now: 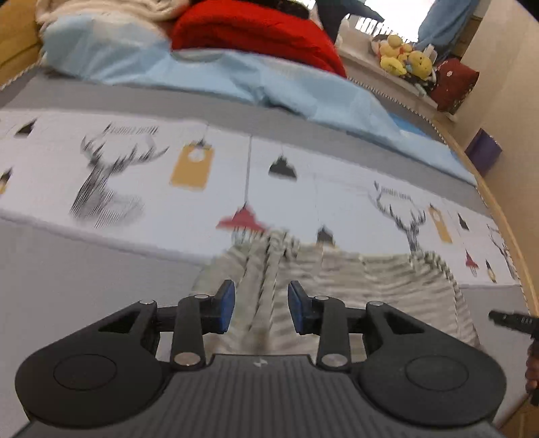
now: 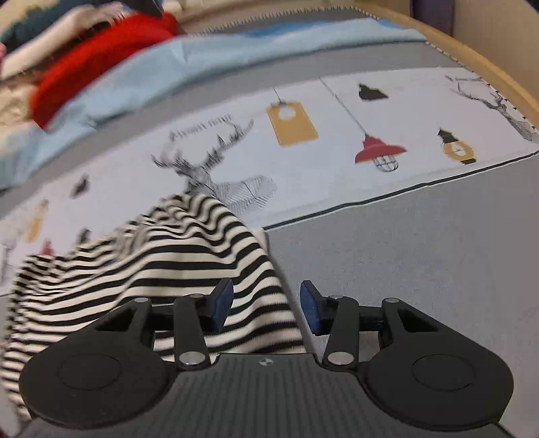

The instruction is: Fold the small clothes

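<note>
A black-and-white striped garment (image 2: 161, 256) lies rumpled on the bed's printed cover (image 2: 337, 161). In the left wrist view it is blurred (image 1: 337, 289), spread in front of and under my left gripper (image 1: 261, 305). The left gripper is open, its blue pads on either side of a raised fold, not pinching it. My right gripper (image 2: 266, 305) is open too, with the garment's right edge lying between and under its fingers (image 2: 222, 301). Part of the right gripper shows at the right edge of the left wrist view (image 1: 515, 321).
A light blue sheet (image 1: 209, 77) and a red blanket (image 1: 256, 30) are piled at the far side of the bed. Yellow plush toys (image 1: 404, 57) sit on a ledge beyond. A wooden bed frame edge (image 2: 478, 57) runs along the right.
</note>
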`<action>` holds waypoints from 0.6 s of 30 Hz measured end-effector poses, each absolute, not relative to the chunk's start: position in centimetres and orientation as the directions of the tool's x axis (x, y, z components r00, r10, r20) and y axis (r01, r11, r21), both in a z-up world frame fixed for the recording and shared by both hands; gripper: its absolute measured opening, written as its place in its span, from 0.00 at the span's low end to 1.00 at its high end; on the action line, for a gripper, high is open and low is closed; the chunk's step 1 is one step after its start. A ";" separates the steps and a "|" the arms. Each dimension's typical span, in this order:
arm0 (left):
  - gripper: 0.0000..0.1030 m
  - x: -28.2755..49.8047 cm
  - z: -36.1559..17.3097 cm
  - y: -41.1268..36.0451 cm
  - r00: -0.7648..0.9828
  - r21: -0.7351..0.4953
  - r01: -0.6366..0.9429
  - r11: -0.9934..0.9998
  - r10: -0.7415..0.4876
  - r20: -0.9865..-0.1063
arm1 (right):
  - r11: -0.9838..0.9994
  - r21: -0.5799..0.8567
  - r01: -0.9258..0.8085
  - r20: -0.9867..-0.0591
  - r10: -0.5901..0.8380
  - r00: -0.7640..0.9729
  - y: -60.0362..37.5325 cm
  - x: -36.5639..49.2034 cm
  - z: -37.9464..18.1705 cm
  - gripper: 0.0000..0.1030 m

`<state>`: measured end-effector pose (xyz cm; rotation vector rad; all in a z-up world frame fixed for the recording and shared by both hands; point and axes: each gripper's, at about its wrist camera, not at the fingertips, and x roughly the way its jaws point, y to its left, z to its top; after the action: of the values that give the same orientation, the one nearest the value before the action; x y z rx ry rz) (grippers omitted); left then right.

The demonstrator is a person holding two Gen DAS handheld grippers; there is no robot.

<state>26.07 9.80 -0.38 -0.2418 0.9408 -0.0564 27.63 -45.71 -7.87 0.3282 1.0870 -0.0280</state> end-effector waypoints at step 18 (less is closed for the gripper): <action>0.42 21.4 -11.3 14.7 0.236 -0.312 -0.328 0.892 -0.242 -0.941 | 0.905 0.280 0.321 -0.940 0.191 0.283 -46.2 20.2 -11.2 0.49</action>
<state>21.37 14.74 -11.27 -0.5044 1.3488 0.0626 20.19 -46.16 -11.18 0.4645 1.2944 -0.0917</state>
